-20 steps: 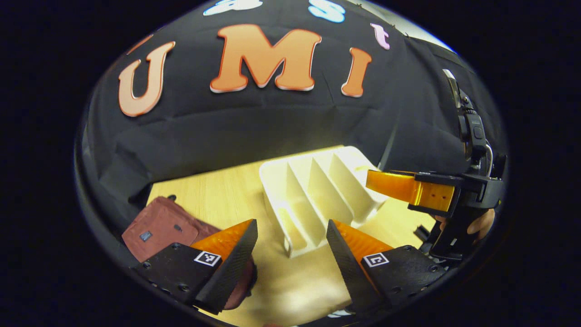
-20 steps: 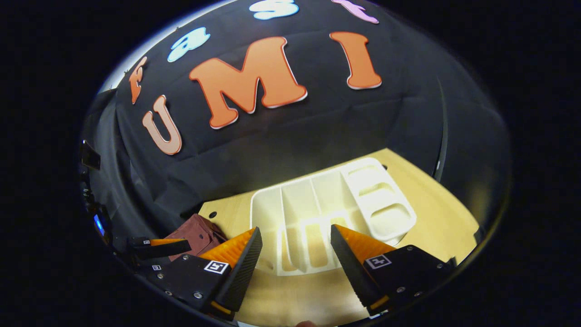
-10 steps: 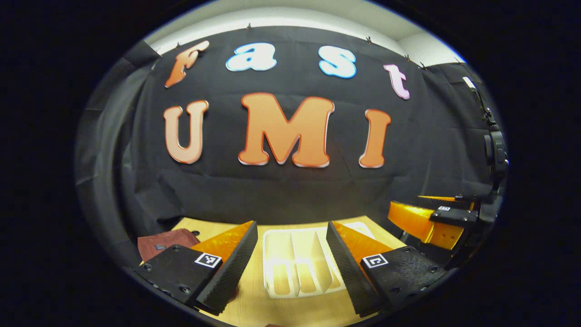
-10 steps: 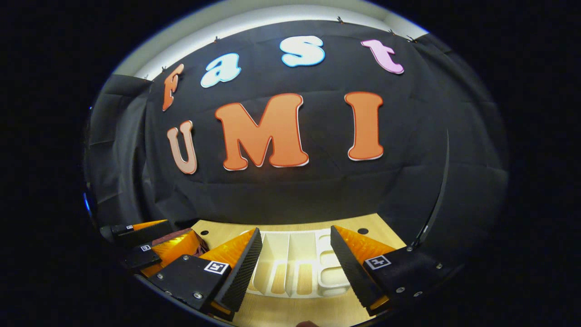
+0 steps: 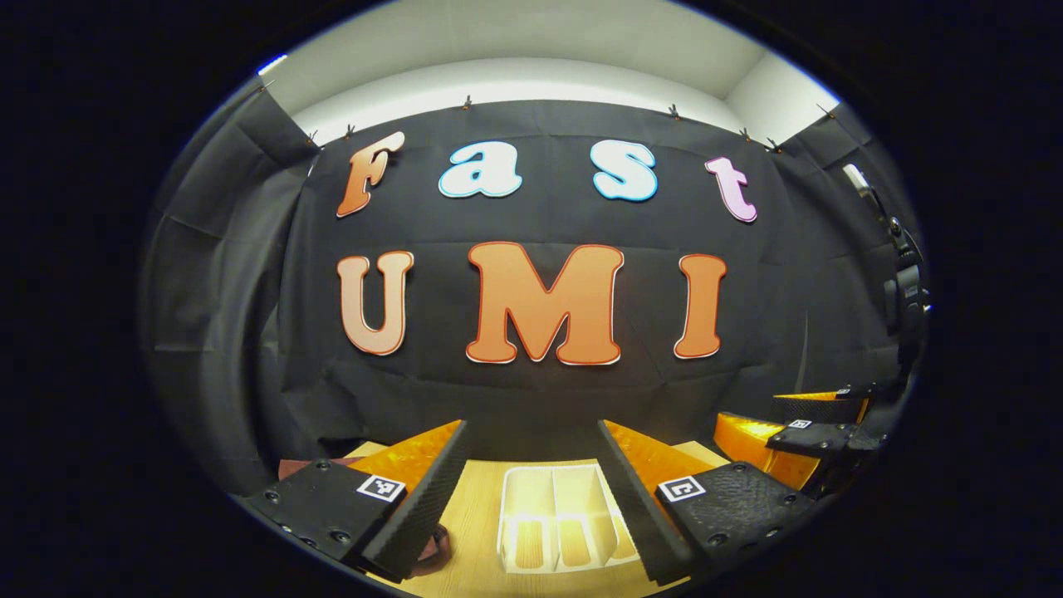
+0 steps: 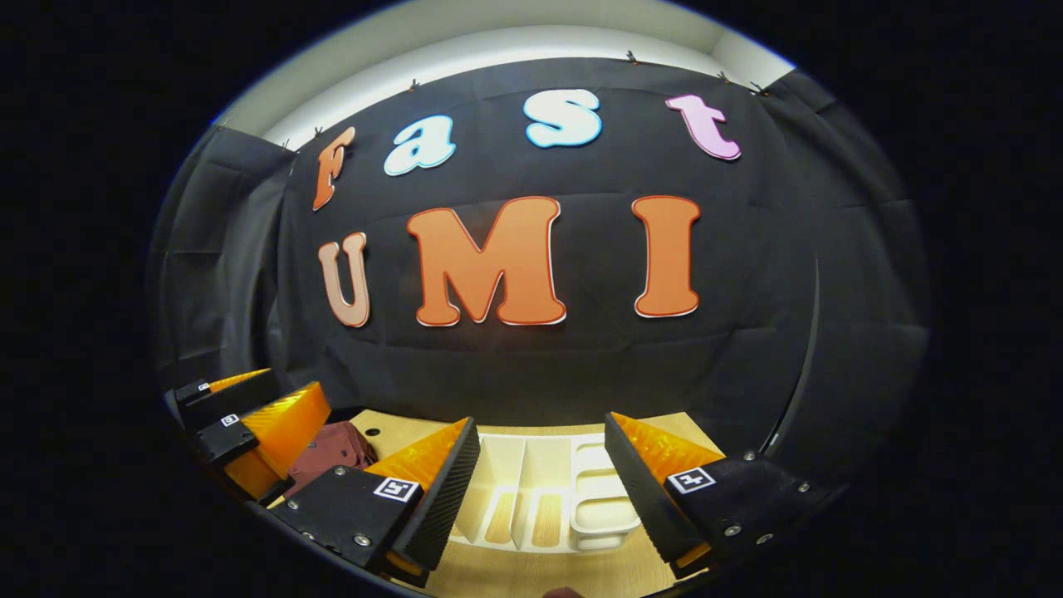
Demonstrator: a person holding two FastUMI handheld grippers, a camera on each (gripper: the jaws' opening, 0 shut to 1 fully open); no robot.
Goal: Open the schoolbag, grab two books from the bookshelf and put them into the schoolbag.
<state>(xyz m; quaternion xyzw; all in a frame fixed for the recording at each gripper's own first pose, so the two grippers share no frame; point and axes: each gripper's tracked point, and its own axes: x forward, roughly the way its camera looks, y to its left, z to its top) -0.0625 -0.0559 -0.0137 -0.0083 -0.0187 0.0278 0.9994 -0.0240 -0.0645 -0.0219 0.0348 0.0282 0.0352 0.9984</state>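
Observation:
A white slotted bookshelf [image 5: 555, 513] lies low on the wooden table [image 5: 478, 508], just past my left gripper [image 5: 531, 428], which is open and holds nothing. The maroon schoolbag [image 5: 297, 465] peeks out behind that gripper's left finger. In the right gripper view the bookshelf [image 6: 531, 467] sits between the open fingers of my right gripper [image 6: 541, 419], and its slots look bare. The schoolbag [image 6: 334, 453] lies left of it. Each gripper shows beside the other: the right gripper [image 5: 751, 413] at the right edge, the left gripper [image 6: 291, 380] at the lower left.
The booth's black cloth wall hangs close behind the table [image 6: 669, 425]. A white wall strip [image 5: 531, 50] runs above the cloth. A small round hole [image 6: 373, 432] marks the tabletop near the schoolbag.
Both grippers have tilted up and drawn back. The bookshelf and schoolbag have slid down to the bottom of both views, and the cloth wall now takes most of each. Both stay open.

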